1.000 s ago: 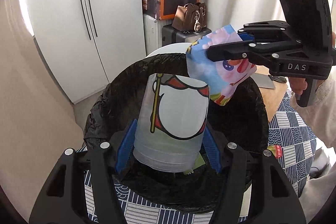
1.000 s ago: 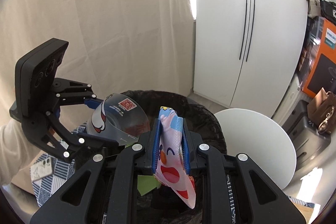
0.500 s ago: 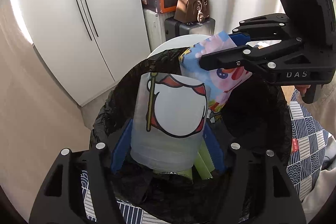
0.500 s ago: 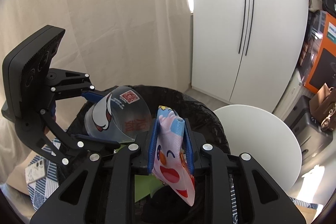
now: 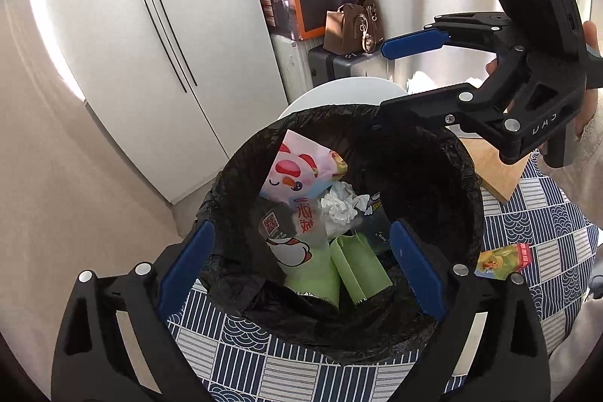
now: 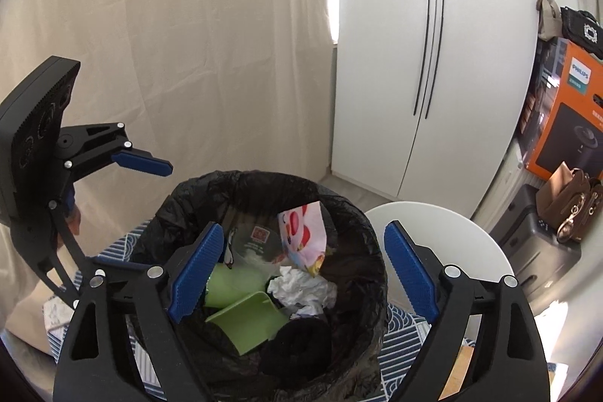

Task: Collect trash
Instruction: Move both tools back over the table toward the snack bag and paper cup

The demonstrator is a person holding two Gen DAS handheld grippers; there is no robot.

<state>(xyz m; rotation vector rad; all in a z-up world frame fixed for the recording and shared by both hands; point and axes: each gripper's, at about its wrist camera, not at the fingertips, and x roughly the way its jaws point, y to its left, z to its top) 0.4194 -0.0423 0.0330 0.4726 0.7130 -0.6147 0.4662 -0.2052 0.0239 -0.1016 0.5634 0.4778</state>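
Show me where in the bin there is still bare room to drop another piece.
Free: the dark liner on the right side of the bin, past the crumpled tissue. Crowded: the left and middle, where the pink wrapper, clear cup and green pieces pile up. Both tongs, left and right, hang open above.

The bin liner covers the bin itself, so what lies beneath the top layer of trash cannot be seen. At three o'clock in the left wrist view the picture's edge cuts off the person's hand behind the right gripper. The print on the clear cup is too small to read, and the snack wrapper at four o'clock is blurred.
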